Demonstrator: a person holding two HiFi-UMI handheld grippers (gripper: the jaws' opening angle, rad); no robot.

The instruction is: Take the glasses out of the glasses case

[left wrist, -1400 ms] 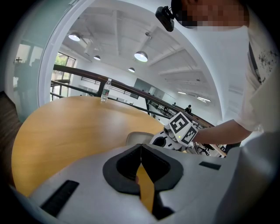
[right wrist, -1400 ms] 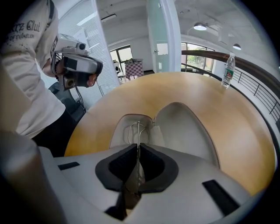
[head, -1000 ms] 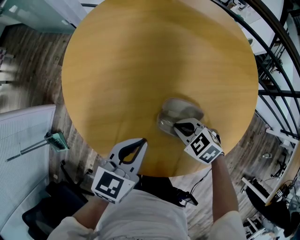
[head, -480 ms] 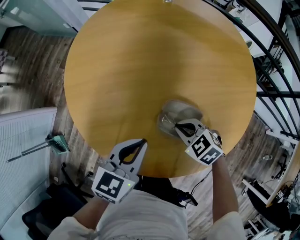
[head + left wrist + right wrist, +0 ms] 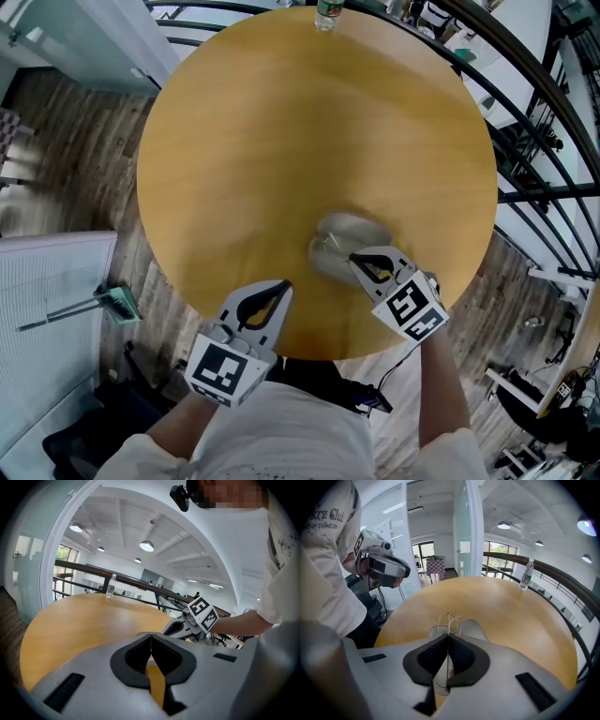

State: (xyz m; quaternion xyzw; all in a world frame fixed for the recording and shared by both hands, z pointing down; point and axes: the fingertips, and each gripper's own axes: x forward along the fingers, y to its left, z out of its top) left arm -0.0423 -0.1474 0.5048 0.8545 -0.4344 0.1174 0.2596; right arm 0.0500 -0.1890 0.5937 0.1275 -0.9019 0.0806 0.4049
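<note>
A grey glasses case (image 5: 357,231) lies open on the round wooden table (image 5: 281,131), near its front edge. My right gripper (image 5: 354,260) is shut on the thin wire-framed glasses (image 5: 448,622), which stand up between its jaws just over the case (image 5: 477,629). In the head view the glasses (image 5: 327,246) show as a faint frame at the case's left end. My left gripper (image 5: 286,285) is shut with nothing in it, at the table's near edge, left of the case. From the left gripper view, the right gripper (image 5: 174,628) is just ahead of the left gripper (image 5: 151,635).
A water bottle (image 5: 328,14) stands at the table's far edge, also in the right gripper view as a bottle (image 5: 526,581). A dark railing (image 5: 525,122) curves round the table's right side. A dustpan (image 5: 114,303) lies on the floor to the left.
The head camera has tilted, so the table sits a little lower and the bottle has come into view. Both grippers stay shut and hold about the same places by the case.
</note>
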